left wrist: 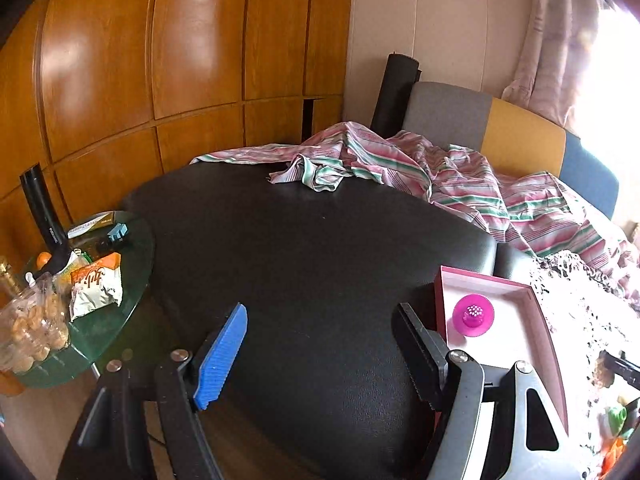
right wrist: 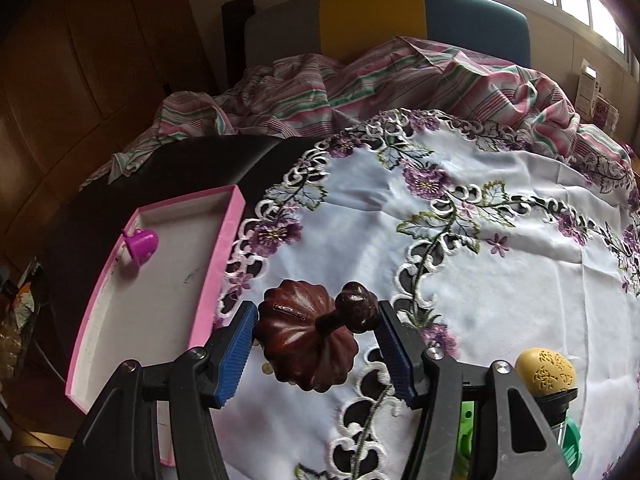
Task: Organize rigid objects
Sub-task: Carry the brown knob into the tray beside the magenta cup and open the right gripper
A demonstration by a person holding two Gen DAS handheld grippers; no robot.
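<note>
My right gripper (right wrist: 316,340) is shut on a dark red wooden gourd-shaped ornament (right wrist: 308,340), held above the embroidered white cloth (right wrist: 460,280). A pink shallow box (right wrist: 228,248) lies to its left with a small purple plastic cup (right wrist: 141,242) inside. In the left wrist view my left gripper (left wrist: 324,344) is open and empty above the black leather surface (left wrist: 300,260). The pink box (left wrist: 440,304) and purple cup (left wrist: 473,315) sit just right of it.
A yellow carved egg-shaped object (right wrist: 546,374) and green plastic items (right wrist: 568,444) lie at the lower right. A striped sheet (left wrist: 440,172) is bunched at the back. A glass side table (left wrist: 132,308) with snack bags (left wrist: 96,284) stands at left, by wooden cabinets (left wrist: 160,60).
</note>
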